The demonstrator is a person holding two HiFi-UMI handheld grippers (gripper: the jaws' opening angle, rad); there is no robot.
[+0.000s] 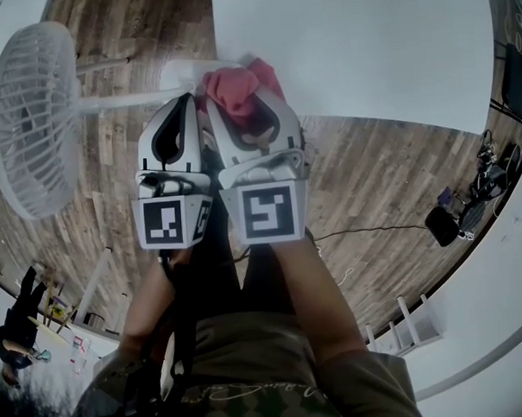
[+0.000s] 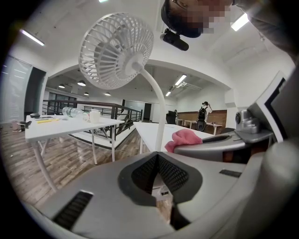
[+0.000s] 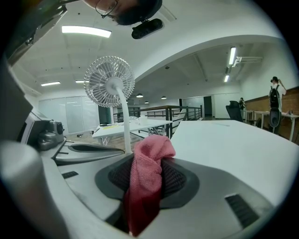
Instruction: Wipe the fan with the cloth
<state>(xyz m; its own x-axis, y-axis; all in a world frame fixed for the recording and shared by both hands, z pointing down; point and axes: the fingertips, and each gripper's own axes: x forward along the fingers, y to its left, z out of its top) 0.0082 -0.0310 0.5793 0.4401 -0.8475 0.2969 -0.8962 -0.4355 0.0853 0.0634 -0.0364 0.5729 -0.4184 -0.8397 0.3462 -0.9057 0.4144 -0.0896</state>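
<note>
White surface (image 1: 366,43) carries the fan (image 1: 32,118) in the head view, your left gripper (image 1: 185,101) and right gripper (image 1: 253,117) paired before it. Left gripper view: closed, empty, seemingly spare. Right gripper view: you clamp the bunched cloth (image 3: 147,177), ready for wiping

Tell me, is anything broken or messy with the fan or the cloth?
Nothing stands out. The white fan stands upright and its grille looks whole. The pink cloth is just bunched up between the jaws of the right gripper, and the left gripper is shut and empty.
</note>
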